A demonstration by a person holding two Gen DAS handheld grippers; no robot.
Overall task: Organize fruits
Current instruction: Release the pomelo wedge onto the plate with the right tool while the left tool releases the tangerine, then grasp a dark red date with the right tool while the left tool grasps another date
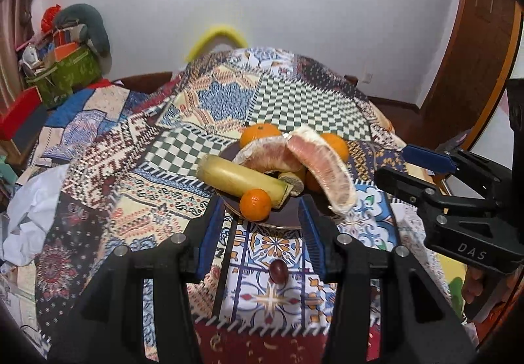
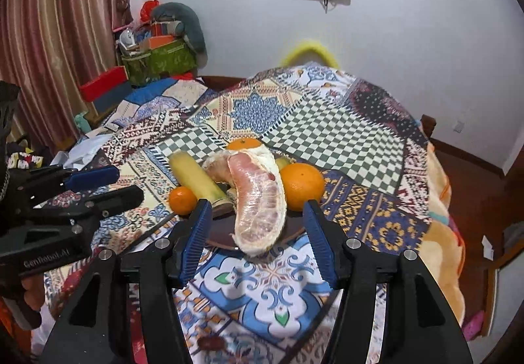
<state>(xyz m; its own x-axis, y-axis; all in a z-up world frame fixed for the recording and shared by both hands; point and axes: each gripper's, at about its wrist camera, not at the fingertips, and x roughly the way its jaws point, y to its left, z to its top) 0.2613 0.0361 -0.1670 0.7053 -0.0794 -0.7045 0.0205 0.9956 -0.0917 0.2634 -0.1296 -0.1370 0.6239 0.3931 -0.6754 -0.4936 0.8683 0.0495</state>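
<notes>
A dark plate point(image 1: 288, 216) point(image 2: 222, 234) on the patterned cloth holds a banana point(image 1: 239, 175) point(image 2: 196, 179), two pink pomelo segments point(image 1: 324, 164) point(image 2: 258, 200), a small mandarin point(image 1: 255, 204) point(image 2: 182, 200) and larger oranges point(image 1: 258, 133) point(image 2: 301, 185). A dark grape point(image 1: 277, 270) lies on the cloth in front of the plate, between my left fingers. My left gripper point(image 1: 262, 226) is open and empty, just short of the plate's near rim. My right gripper point(image 2: 258, 236) is open and empty, its fingers either side of the near pomelo segment.
The patterned cloth point(image 1: 294, 102) covers a round table. My right gripper shows in the left view point(image 1: 406, 167), my left gripper in the right view point(image 2: 111, 183). White paper point(image 1: 29, 213) lies left. A cluttered green box point(image 2: 157, 62) stands back left.
</notes>
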